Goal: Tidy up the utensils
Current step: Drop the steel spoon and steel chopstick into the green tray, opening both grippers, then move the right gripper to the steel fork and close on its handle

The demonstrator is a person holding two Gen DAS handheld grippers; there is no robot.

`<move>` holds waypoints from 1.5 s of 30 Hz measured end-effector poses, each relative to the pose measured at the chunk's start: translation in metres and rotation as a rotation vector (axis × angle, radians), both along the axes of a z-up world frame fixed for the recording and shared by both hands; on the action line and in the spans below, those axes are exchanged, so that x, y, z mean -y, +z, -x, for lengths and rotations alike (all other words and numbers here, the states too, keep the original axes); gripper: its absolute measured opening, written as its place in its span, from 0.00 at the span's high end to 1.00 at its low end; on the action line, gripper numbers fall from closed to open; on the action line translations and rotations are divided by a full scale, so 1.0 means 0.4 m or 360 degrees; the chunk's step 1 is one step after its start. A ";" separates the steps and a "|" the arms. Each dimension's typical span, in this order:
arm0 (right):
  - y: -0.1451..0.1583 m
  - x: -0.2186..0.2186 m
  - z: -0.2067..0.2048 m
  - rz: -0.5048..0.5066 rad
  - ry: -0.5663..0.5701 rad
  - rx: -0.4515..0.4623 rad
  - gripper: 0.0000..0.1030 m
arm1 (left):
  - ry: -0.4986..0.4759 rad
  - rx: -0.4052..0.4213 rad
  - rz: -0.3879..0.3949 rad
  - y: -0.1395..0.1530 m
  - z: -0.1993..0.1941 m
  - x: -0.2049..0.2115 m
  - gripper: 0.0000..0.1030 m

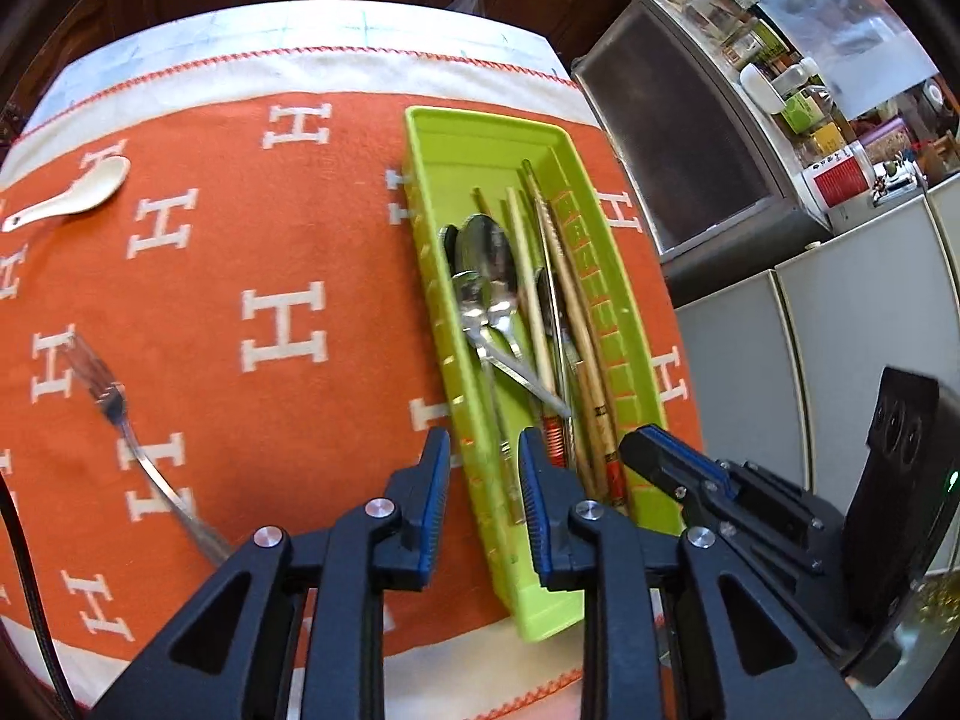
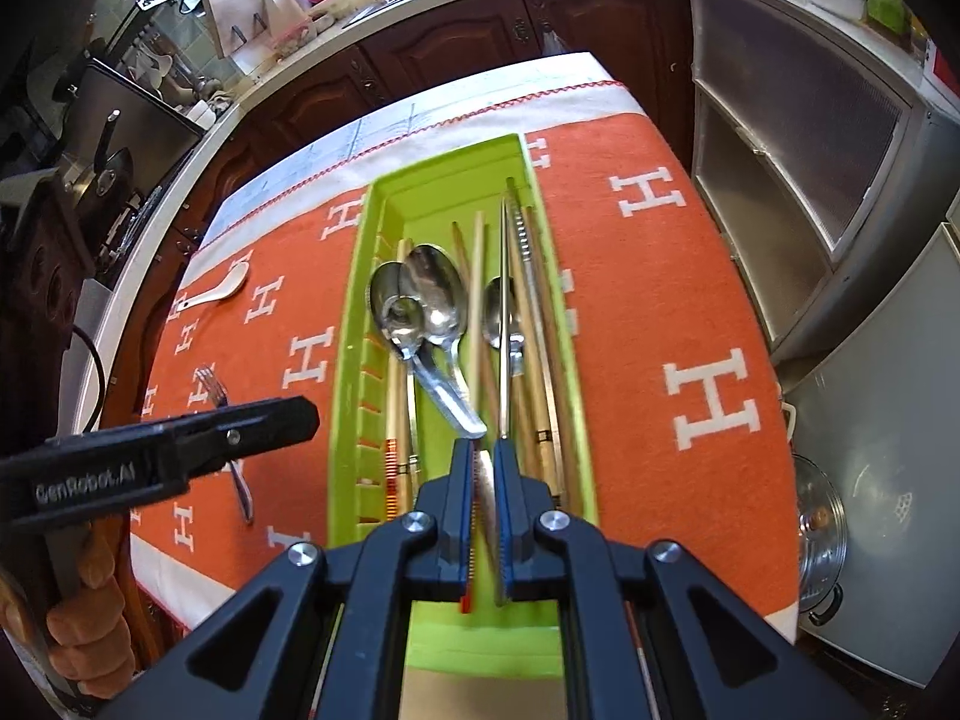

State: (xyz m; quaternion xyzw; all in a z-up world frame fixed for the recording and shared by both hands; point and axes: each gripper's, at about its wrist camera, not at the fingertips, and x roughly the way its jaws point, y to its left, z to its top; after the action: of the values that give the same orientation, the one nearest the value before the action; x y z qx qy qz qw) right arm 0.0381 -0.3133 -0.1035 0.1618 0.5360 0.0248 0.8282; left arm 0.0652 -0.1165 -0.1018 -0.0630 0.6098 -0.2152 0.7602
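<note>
The green tray (image 1: pixel 543 138) lies lengthwise on an orange cloth (image 1: pixel 288 240) patterned with white H shapes, and it holds the gathered utensils: several metal spoons (image 1: pixel 489 264) overlapping with bowls toward the tray's far end, and wooden chopsticks (image 1: pixel 528 276) lying along its length beside them. The left gripper (image 1: pixel 483 468) hovers over the tray's near end with its 2 blue-padded fingers parted; the tray's near wall and utensil handles show in the gap, and nothing is pressed between the pads. The right gripper (image 2: pixel 485 468) sits above the same near end, its fingers drawn close on a thin metal utensil (image 2: pixel 505 324) whose shaft runs up the tray from between the pads. Outside the tray, to its left on the cloth, a white ceramic spoon (image 1: pixel 72 195) lies toward the far side and a metal fork (image 1: pixel 129 438) lies nearer.
</note>
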 end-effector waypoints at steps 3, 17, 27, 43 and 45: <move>0.015 -0.028 -0.001 0.0018 0.0046 0.0021 0.93 | 0.0014 0.0039 -0.0016 0.013 0.017 -0.040 0.79; 0.054 -0.250 -0.019 -0.0049 0.0337 0.0089 0.93 | 0.0315 0.0068 0.0005 0.026 0.053 -0.362 0.69; 0.037 -0.397 -0.054 -0.0021 0.0566 0.0068 0.93 | 0.0538 0.0145 -0.0169 -0.012 0.086 -0.528 0.66; -0.023 -0.482 -0.148 -0.0150 0.0616 0.0094 0.82 | 0.0654 0.0331 -0.0330 -0.031 0.088 -0.618 0.41; -0.035 -0.510 -0.171 -0.0109 0.0680 0.0150 0.81 | 0.0667 0.0337 -0.0332 -0.035 0.084 -0.631 0.40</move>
State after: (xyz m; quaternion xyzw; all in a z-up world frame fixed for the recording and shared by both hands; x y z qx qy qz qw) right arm 0.1065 -0.1092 -0.1176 0.0712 0.5178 0.2252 0.8223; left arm 0.0317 0.1360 -0.1156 -0.0863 0.5193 0.0059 0.8502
